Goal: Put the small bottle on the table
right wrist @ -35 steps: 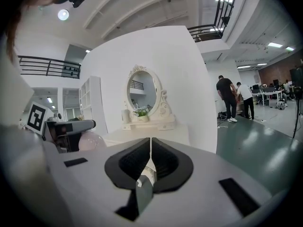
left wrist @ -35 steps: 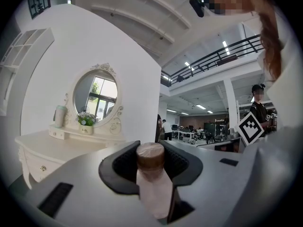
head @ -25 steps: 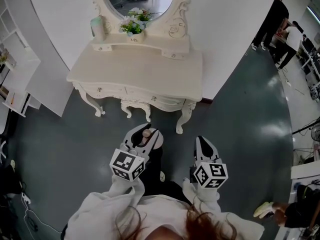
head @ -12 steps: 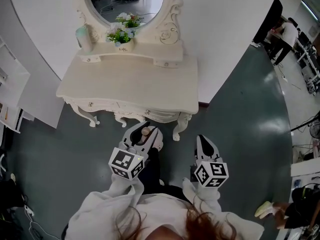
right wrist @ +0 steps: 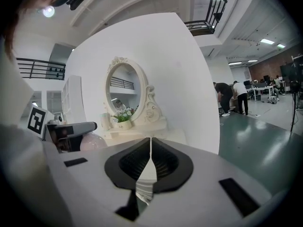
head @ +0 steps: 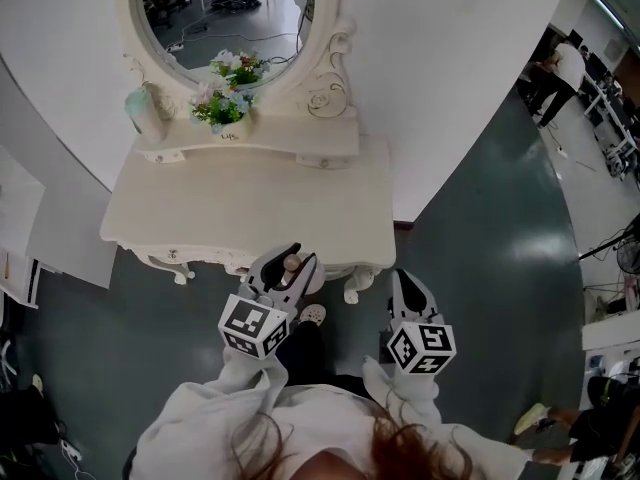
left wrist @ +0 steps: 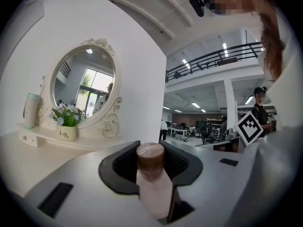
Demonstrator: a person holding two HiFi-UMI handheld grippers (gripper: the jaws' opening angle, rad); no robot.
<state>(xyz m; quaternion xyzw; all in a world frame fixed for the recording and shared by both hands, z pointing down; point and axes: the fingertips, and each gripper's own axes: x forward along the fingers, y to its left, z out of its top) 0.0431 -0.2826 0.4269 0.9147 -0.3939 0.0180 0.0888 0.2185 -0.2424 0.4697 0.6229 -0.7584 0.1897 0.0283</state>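
Note:
A small pale pink bottle (left wrist: pixel 154 188) with a brown cap stands upright between the jaws of my left gripper (head: pixel 288 270), which is shut on it. In the head view the bottle's cap (head: pixel 292 263) shows just over the front edge of the cream dressing table (head: pixel 250 203). My right gripper (head: pixel 408 290) hangs to the right of the table's front corner, its jaws shut with nothing between them. In the right gripper view the pads (right wrist: pixel 150 161) meet, and the bottle (right wrist: pixel 93 143) shows at the left in the other gripper.
On the table's raised back shelf stand a white flower pot (head: pixel 222 133) and a pale green tube (head: pixel 146 114) below an oval mirror (head: pixel 230 8). A white wall (head: pixel 440 78) rises behind. People (head: pixel 560 73) stand far off at the right on the dark green floor.
The dressing table has come closer in the head view. Both grippers have moved forward to its front edge, the left one still carrying the bottle.

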